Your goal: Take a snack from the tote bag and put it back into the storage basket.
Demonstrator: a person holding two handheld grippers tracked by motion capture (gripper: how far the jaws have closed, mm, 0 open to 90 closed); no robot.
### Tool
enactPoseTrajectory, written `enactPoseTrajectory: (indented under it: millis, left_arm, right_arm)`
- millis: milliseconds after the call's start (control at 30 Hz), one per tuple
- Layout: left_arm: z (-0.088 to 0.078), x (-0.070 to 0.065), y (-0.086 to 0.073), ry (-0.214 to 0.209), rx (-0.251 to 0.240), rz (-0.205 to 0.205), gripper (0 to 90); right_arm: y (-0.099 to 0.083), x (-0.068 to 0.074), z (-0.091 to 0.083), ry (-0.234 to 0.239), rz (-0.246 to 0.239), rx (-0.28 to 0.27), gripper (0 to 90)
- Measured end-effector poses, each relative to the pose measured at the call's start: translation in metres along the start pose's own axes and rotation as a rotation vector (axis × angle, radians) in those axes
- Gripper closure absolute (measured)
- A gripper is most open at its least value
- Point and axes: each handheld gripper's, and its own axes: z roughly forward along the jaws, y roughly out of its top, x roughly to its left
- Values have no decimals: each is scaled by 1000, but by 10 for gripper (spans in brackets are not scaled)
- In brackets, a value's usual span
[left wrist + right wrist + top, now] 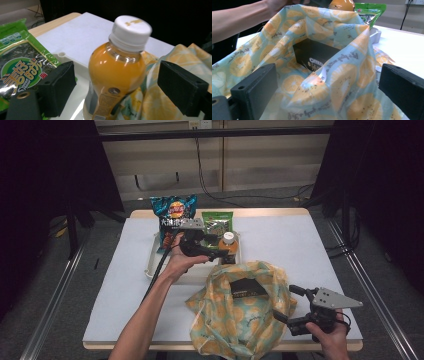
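Left gripper view: left gripper (116,87) wide apart around orange juice bottle (116,72), pads clear of it.

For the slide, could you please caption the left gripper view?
Open left tool straddles an orange juice bottle beside a seaweed packet.

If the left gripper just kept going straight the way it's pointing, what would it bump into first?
Most likely the orange juice bottle. It stands between the open jaws of the left gripper, right ahead, with the fruit-print bag behind it. How close it is I can't judge.

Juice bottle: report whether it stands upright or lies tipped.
Upright: the juice bottle stands with its white cap on top, inside the white tray.
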Motion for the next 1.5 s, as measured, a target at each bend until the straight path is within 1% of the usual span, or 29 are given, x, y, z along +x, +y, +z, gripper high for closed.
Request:
enactPoseTrajectory:
  millis: [33, 100, 167, 233, 333, 400, 467, 500, 533, 600, 633, 667, 700, 733, 800, 867, 900, 967, 1000, 1100, 1167, 1233, 1267, 1300, 1333, 1400, 1433, 1467, 1500]
  left_arm:
    - [-4, -3, -1, 8, -11, 10, 181]
    - [-10, -9, -2, 10, -32, 4, 219]
    - [-16, -15, -3, 23, -45, 22, 284]
    - [-20, -20, -3, 6, -58, 41, 326]
    - [-25, -29, -2, -4, -60, 61, 368]
    - [-30, -34, -3, -14, -68, 59, 404]
    - [-35, -39, -5, -21, -75, 55, 438]
    - [-37, -42, -6, -16, -77, 52, 448]
    - [-39, -44, -8, -21, -80, 50, 479]
    - [-41, -48, -11, -26, -78, 48, 510]
    - [-40, -52, -12, -19, -43, 52, 516]
    - [-40, -56, -13, -20, -22, 68, 503]
    - [-39, -58, -14, -25, -19, 65, 511]
    - [-39, -61, -15, -35, -20, 59, 506]
    - [-39, -67, -14, -38, -23, 66, 492]
    - [-39, -72, -14, -54, -31, 67, 443]
    - [-41, -77, -13, -47, -41, 71, 423]
    - [-42, -82, -14, -55, -62, 66, 396]
    - [-43, -84, -14, -55, -63, 68, 376]
    - [-42, -93, -17, -63, -47, 79, 318]
    - [-40, -96, -22, -78, -35, 76, 281]
    - [-34, -96, -29, -72, -19, 70, 263]
    - [-32, -97, -33, -66, 0, 66, 255]
    - [-27, -98, -38, -63, 31, 77, 240]
    - [-25, -98, -42, -59, 39, 81, 234]
    - [-20, -95, -48, -44, 66, 57, 230]
    - [-18, -93, -51, -31, 75, 58, 227]
    - [-17, -90, -53, -14, 83, 49, 227]
    - [-16, -88, -55, -12, 94, 42, 229]
  right_arm:
    - [0, 0, 0, -6, 11, 0, 20]
    - [1, 0, 1, -12, 11, -1, 39]
    - [2, -1, 2, -9, 11, 5, 71]
    - [3, -1, 3, -17, 13, 7, 99]
    - [6, -2, 3, -24, 9, 8, 147]
    - [8, -3, 4, -19, 11, 6, 192]
    - [10, -3, 5, -24, 9, 10, 195]
    - [11, -4, 5, -16, 14, 12, 200]
    - [12, -5, 6, -16, 8, 17, 206]
    - [14, -8, 8, -14, 14, 17, 211]
    - [16, -9, 9, -13, 18, 20, 211]
    - [18, -11, 10, -3, 18, 21, 203]
    - [19, -14, 12, 1, 25, 19, 203]
    - [21, -16, 14, -3, 24, 26, 201]
    - [23, -20, 18, 0, 26, 34, 199]
    - [27, -24, 23, 4, 29, 39, 202]
    - [28, -25, 25, 2, 28, 40, 205]
    - [32, -28, 29, 11, 25, 41, 255]
    - [34, -28, 32, 22, 15, 39, 276]
    - [36, -29, 41, 31, -3, 53, 328]
    - [37, -29, 47, 39, -15, 56, 364]
    - [37, -29, 53, 44, -25, 67, 375]
    - [37, -30, 57, 48, -26, 76, 373]
    - [37, -30, 59, 49, -26, 80, 366]
    - [37, -31, 64, 54, -23, 92, 363]
    - [37, -32, 70, 65, -34, 112, 363]
    - [36, -32, 74, 69, -35, 119, 360]
    - [35, -33, 76, 67, -31, 125, 355]
    - [34, -34, 79, 67, -26, 129, 360]
